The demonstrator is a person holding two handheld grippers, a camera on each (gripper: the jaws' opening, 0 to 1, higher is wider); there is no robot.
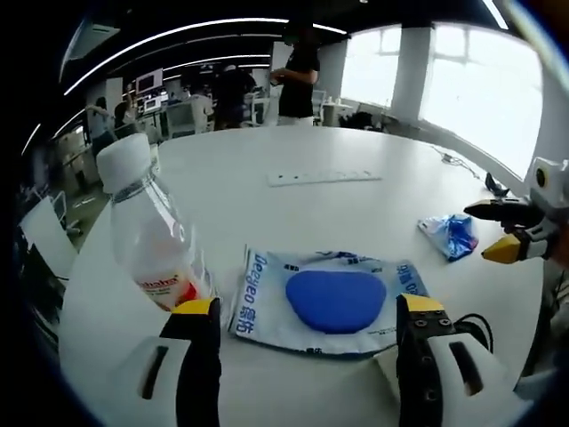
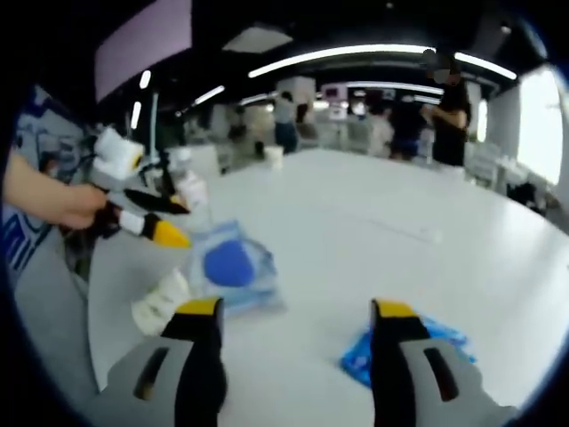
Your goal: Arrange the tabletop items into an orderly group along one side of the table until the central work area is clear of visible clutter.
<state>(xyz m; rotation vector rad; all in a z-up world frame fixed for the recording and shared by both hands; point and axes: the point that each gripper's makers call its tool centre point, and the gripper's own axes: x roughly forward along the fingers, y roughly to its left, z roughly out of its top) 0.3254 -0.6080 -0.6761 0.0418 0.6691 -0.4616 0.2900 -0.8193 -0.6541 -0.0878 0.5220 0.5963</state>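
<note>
Bottle (image 1: pixel 147 231): upright on white surface (image 1: pixel 267 213), just beside left tongs (image 1: pixel 307 316)
Left tongs: wide open, gripping nothing
Pouch (image 1: pixel 324 298): flat, blue oval showing, between the jaws
Blue wrapper (image 1: pixel 452 235): crumpled, right of pouch
Right tongs (image 2: pixel 293 311): open, empty, wrapper by right jaw

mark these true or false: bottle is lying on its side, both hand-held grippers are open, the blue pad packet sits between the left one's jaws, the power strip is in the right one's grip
1. The bottle lies on its side. False: it stands upright.
2. Both the left hand-held gripper and the right hand-held gripper are open. True.
3. The white packet with a blue pad lies ahead between the left jaws. True.
4. The right hand-held gripper grips the power strip. False: the strip lies untouched farther across the table; a crumpled blue wrapper is nearest those jaws.
</note>
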